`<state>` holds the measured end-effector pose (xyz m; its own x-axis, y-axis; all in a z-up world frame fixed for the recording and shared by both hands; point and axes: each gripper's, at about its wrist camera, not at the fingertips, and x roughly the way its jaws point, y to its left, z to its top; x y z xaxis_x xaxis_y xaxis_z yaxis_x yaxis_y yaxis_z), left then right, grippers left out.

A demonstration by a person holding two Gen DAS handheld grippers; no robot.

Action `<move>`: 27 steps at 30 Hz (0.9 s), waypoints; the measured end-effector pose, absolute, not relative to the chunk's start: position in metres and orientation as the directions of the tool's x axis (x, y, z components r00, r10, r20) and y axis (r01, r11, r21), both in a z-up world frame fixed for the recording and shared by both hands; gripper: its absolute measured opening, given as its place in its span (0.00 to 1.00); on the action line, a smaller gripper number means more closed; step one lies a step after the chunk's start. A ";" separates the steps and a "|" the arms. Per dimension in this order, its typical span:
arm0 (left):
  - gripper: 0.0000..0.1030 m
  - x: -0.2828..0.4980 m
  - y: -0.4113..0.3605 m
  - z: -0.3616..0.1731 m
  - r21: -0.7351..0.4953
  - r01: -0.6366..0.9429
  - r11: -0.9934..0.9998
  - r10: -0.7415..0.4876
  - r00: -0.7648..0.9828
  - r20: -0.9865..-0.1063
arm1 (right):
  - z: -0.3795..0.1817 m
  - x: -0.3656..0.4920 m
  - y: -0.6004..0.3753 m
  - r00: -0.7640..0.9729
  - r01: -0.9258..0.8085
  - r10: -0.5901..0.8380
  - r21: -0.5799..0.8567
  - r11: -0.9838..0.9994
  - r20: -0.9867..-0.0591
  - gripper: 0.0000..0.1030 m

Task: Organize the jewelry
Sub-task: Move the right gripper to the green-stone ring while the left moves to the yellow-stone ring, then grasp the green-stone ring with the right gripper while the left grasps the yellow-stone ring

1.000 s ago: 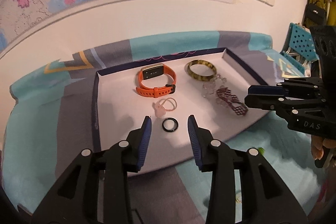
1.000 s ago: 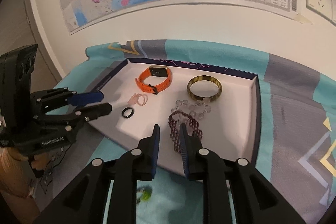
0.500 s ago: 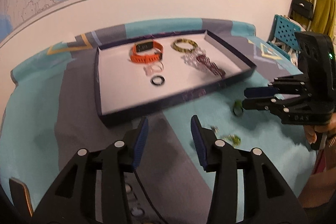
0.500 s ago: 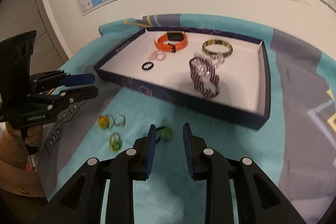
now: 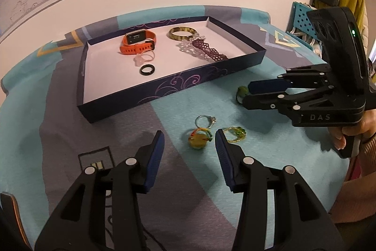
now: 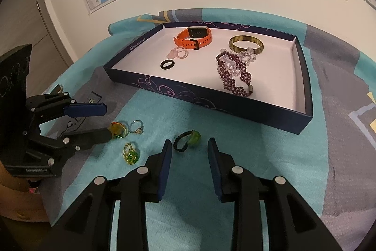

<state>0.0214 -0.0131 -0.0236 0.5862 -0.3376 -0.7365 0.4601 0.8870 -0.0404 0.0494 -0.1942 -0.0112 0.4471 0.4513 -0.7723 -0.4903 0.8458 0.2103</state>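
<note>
Now, tray (image 6: 303, 77): navy, white inside.
Rings on cloth: green-bead ring (image 6: 188, 141), amber ring (image 5: 198, 139).
Left claw (image 5: 189, 145): part open, empty.
Right claw (image 6: 189, 152): just widened, empty.

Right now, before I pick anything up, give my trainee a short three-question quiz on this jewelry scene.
1. How many rings lie on the cloth outside the tray?
2. True or false: the orange watch is in the tray.
3. Which ring lies in front of the open right hand-held gripper? A: black ring. B: black-banded ring with green stone. C: silver ring.

Key
1. Four: the silver ring, the black-banded one, a yellow-stone ring in front of the open left hand-held gripper, and a green beaded ring.
2. True.
3. B.
</note>
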 end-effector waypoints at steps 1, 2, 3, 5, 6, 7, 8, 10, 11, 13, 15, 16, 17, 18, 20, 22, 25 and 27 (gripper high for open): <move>0.43 0.022 -0.015 -0.024 -0.033 0.463 0.886 -0.333 0.585 -0.740 | -0.011 0.050 -0.194 0.447 -0.490 0.450 0.209 0.846 -0.773 0.29; 0.43 0.022 -0.017 -0.025 -0.027 0.465 0.885 -0.328 0.582 -0.744 | -0.012 0.051 -0.193 0.447 -0.489 0.448 0.208 0.847 -0.774 0.29; 0.43 0.023 -0.019 -0.026 -0.022 0.465 0.885 -0.323 0.579 -0.749 | -0.012 0.051 -0.193 0.447 -0.489 0.448 0.207 0.847 -0.774 0.28; 0.42 0.026 -0.021 -0.028 -0.026 0.469 0.883 -0.323 0.567 -0.758 | -0.012 0.052 -0.192 0.449 -0.489 0.441 0.200 0.849 -0.777 0.28; 0.41 0.027 -0.023 -0.029 -0.026 0.471 0.882 -0.322 0.560 -0.763 | -0.011 0.052 -0.192 0.450 -0.489 0.439 0.196 0.850 -0.777 0.28; 0.39 0.028 -0.023 -0.030 -0.027 0.472 0.881 -0.321 0.555 -0.767 | -0.011 0.052 -0.191 0.451 -0.490 0.437 0.193 0.850 -0.778 0.27; 0.38 0.029 -0.024 -0.032 -0.027 0.473 0.881 -0.318 0.549 -0.773 | -0.011 0.052 -0.190 0.452 -0.491 0.433 0.188 0.851 -0.780 0.27; 0.35 0.030 -0.025 -0.032 -0.024 0.471 0.882 -0.314 0.549 -0.775 | -0.011 0.053 -0.190 0.454 -0.491 0.428 0.181 0.852 -0.781 0.26; 0.33 0.030 -0.025 -0.032 -0.025 0.472 0.881 -0.315 0.548 -0.775 | -0.011 0.053 -0.189 0.456 -0.491 0.424 0.176 0.853 -0.782 0.26; 0.29 0.030 -0.025 -0.033 -0.025 0.469 0.883 -0.313 0.548 -0.775 | -0.011 0.053 -0.189 0.458 -0.491 0.420 0.170 0.854 -0.783 0.24; 0.26 0.030 -0.025 -0.033 -0.027 0.466 0.885 -0.312 0.548 -0.776 | -0.011 0.054 -0.190 0.459 -0.489 0.418 0.169 0.856 -0.784 0.22; 0.24 0.030 -0.024 -0.033 -0.027 0.464 0.886 -0.311 0.549 -0.776 | -0.011 0.054 -0.190 0.459 -0.489 0.419 0.171 0.856 -0.784 0.21; 0.23 0.030 -0.024 -0.033 -0.029 0.463 0.886 -0.312 0.548 -0.776 | -0.011 0.054 -0.190 0.459 -0.488 0.419 0.172 0.856 -0.783 0.21; 0.22 0.030 -0.024 -0.033 -0.034 0.462 0.886 -0.315 0.548 -0.775 | -0.011 0.054 -0.190 0.459 -0.488 0.418 0.171 0.856 -0.784 0.21; 0.21 0.030 -0.023 -0.033 -0.036 0.457 0.889 -0.314 0.549 -0.775 | -0.011 0.054 -0.190 0.462 -0.484 0.413 0.167 0.859 -0.785 0.20; 0.20 0.030 -0.022 -0.032 -0.042 0.454 0.890 -0.317 0.549 -0.774 | -0.011 0.054 -0.190 0.463 -0.482 0.412 0.168 0.860 -0.785 0.19; 0.20 0.030 -0.021 -0.032 -0.051 0.448 0.893 -0.321 0.552 -0.770 | -0.010 0.054 -0.191 0.467 -0.478 0.415 0.172 0.862 -0.781 0.12; 0.20 0.030 -0.020 -0.031 -0.059 0.443 0.895 -0.324 0.551 -0.769 | -0.009 0.054 -0.193 0.464 -0.478 0.424 0.183 0.859 -0.778 0.08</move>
